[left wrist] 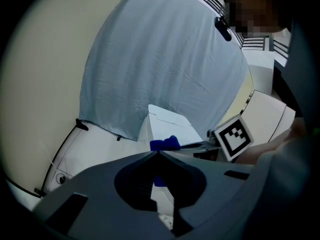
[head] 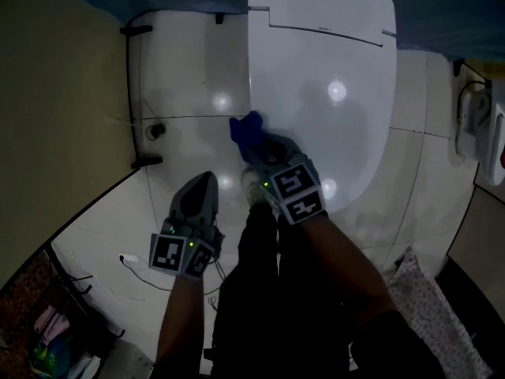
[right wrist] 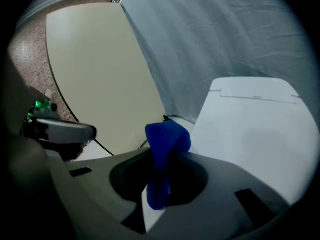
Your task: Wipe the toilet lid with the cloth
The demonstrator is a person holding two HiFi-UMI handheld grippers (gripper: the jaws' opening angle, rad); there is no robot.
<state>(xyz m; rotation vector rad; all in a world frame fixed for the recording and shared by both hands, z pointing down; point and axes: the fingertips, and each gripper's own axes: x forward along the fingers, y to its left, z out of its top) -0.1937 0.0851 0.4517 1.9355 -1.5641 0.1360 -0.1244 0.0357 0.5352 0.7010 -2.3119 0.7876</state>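
The white toilet lid (head: 323, 93) is closed and fills the upper middle of the head view. A blue cloth (head: 247, 129) sits at the lid's left edge, pinched in my right gripper (head: 260, 144), which is shut on it. In the right gripper view the blue cloth (right wrist: 165, 144) bunches out between the jaws, with the lid (right wrist: 255, 129) to the right. My left gripper (head: 203, 181) hangs over the floor left of the toilet, jaws shut with nothing in them. The left gripper view shows the cloth (left wrist: 165, 144) and the lid (left wrist: 170, 124) beyond the closed jaws.
White floor tiles (head: 189, 85) surround the toilet. A beige wall panel (head: 55, 101) stands at the left with a floor drain (head: 155, 130) near it. A patterned mat (head: 430, 306) lies at lower right. Fixtures (head: 481, 129) hang on the right wall. Cables (head: 134, 263) trail at lower left.
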